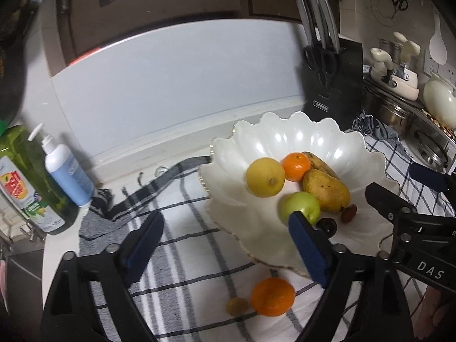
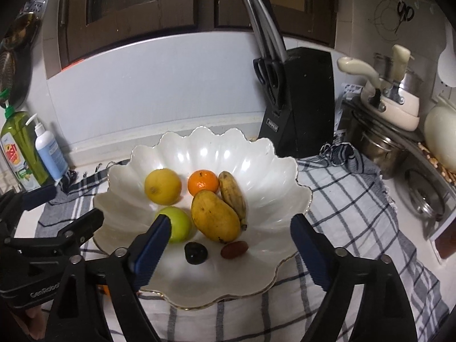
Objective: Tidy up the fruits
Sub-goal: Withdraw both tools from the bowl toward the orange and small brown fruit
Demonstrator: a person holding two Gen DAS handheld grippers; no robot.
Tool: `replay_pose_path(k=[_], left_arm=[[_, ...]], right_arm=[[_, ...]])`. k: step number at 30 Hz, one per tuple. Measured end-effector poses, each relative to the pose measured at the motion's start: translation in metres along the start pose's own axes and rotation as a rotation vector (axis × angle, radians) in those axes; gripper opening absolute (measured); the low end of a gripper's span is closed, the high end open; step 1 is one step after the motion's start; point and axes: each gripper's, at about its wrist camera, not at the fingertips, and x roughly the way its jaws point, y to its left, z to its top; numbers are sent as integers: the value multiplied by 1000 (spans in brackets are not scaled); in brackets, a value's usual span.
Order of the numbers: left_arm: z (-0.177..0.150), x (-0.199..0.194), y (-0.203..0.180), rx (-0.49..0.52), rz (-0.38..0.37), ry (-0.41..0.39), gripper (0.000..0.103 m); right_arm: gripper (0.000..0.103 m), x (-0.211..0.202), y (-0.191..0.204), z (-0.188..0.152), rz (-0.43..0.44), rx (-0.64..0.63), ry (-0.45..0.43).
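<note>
A white scalloped bowl point(image 1: 285, 139) point(image 2: 213, 151) stands on a checked cloth point(image 1: 185, 228). It holds a lemon point(image 2: 162, 185), a tangerine point(image 2: 203, 182), a banana point(image 2: 233, 196), a mango point(image 2: 215, 216), a green apple point(image 2: 178, 223), a dark plum point(image 2: 195, 252) and a red-brown date point(image 2: 234, 249). An orange point(image 1: 272, 296) and a small brownish-green fruit point(image 1: 236, 305) lie on the cloth in front of the bowl. My left gripper point(image 1: 225, 245) is open above the cloth by the bowl's left rim, holding nothing. My right gripper point(image 2: 230, 252) is open over the bowl's front, above the plum and date without touching them.
A black knife block point(image 2: 299, 99) stands behind the bowl. A green dish-soap bottle point(image 1: 25, 182) and a white pump bottle point(image 1: 68, 171) stand at the left by the sink. Steel pots point(image 2: 382, 148) and cream-coloured pans crowd the right side.
</note>
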Motion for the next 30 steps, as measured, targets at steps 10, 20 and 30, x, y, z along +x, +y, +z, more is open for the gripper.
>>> replay_pose_path(k=[10,20,30], left_arm=[[-16,-27,24,-16,47,-16,99],[-60,-51,41,-26,92,-9,99],[-99,-60,76,-80,158,5,99]], right_arm=[[88,-29,22,-9,-17,6,-34],[88,-45,48,-38,30,-12,-18],[88,-36,94,-75,90,-62,43]])
